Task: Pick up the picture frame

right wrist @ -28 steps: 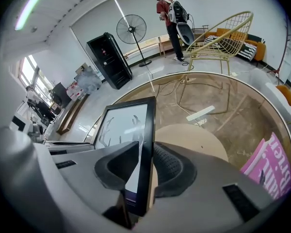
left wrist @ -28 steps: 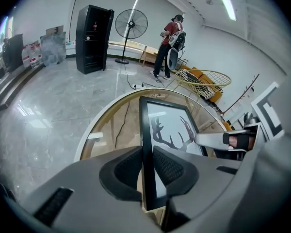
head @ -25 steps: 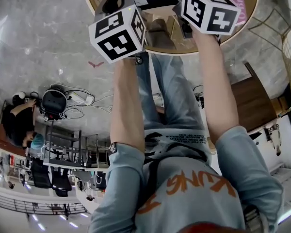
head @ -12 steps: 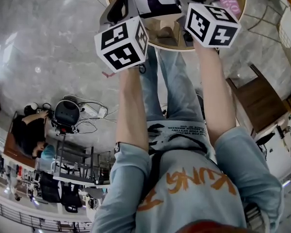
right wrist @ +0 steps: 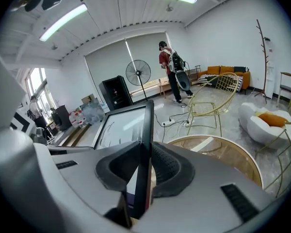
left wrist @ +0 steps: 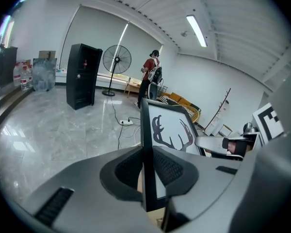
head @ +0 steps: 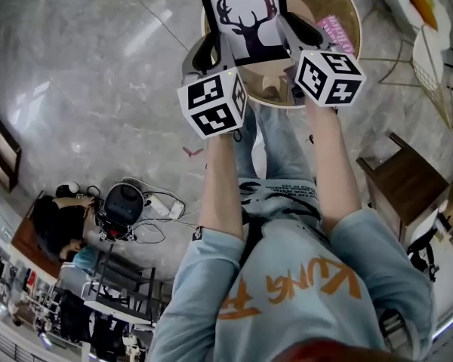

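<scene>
The picture frame point(head: 245, 17) is black, with a dark antlered deer head on white. It hangs in the air above the round table point(head: 346, 2), held by its two side edges. My left gripper point(head: 205, 50) is shut on its left edge point(left wrist: 148, 149), the pads pressing both faces. My right gripper point(head: 297, 35) is shut on its right edge point(right wrist: 145, 144) in the same way. In the left gripper view the deer print point(left wrist: 172, 130) faces right, with the right gripper point(left wrist: 225, 143) beyond it. The marker cubes point(head: 214, 102) sit near my forearms.
A pink book point(head: 340, 32) lies on the table. A white chair with an orange cushion point(head: 415, 6) and a gold wire chair point(right wrist: 208, 103) stand close by, with a wooden stool point(head: 400, 179) to the right. Further off are a fan point(left wrist: 116, 59), a black cabinet point(left wrist: 82, 74) and a standing person point(left wrist: 150, 76).
Both grippers have risen together with the frame, lifting it well off the table. The whole deer picture now shows, where before only its lower part did.
</scene>
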Available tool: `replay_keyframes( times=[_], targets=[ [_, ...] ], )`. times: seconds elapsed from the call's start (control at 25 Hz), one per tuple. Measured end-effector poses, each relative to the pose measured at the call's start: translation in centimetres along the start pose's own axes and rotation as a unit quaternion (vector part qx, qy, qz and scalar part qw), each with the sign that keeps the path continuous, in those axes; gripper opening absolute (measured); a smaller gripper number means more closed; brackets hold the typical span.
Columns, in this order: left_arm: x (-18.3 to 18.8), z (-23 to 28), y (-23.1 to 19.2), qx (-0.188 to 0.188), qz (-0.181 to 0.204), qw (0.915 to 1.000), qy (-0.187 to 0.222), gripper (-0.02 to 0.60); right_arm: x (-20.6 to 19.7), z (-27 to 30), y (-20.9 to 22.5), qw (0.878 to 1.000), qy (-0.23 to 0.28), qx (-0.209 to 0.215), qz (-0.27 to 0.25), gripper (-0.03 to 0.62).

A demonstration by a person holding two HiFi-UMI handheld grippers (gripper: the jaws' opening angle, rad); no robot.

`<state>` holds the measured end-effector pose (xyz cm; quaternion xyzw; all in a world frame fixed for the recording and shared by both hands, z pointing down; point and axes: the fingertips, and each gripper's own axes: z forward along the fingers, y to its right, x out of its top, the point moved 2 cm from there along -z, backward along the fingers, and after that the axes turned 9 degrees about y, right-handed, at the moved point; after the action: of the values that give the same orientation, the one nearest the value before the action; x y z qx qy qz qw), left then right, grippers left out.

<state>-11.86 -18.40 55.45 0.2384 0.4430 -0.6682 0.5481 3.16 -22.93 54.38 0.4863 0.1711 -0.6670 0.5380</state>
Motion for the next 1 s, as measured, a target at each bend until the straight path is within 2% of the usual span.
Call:
replay_keyframes(
  times=[0.24, 0.48, 0.68, 0.84, 1.0],
  targets=[
    [8.2, -3.5, 1.1, -0.009, 0.015, 0.9981, 0.06, 0.078, 7.6, -2.6, -3.7, 0.998, 0.056, 0.015, -0.013, 0.069],
    [14.7, -8.7, 4.4, -0.02, 0.026, 0.9932, 0.112, 0.078, 15.0, -7.7, -6.6, 0.992, 0.109, 0.026, -0.05, 0.069],
    [21.2, -11.9, 7.5, -0.044, 0.059, 0.981, 0.179, 0.078, 21.7, -11.6, -8.2, 0.98, 0.184, 0.034, -0.066, 0.069],
    [23.7, -15.3, 11.0, -0.058, 0.077, 0.9728, 0.21, 0.078, 24.8, -16.2, -8.5, 0.972, 0.22, 0.041, -0.077, 0.07],
    [26.2, -17.7, 14.0, -0.071, 0.1, 0.9603, 0.25, 0.08, 28.1, -19.6, -8.5, 0.959, 0.263, 0.049, -0.096, 0.07]
  ],
)
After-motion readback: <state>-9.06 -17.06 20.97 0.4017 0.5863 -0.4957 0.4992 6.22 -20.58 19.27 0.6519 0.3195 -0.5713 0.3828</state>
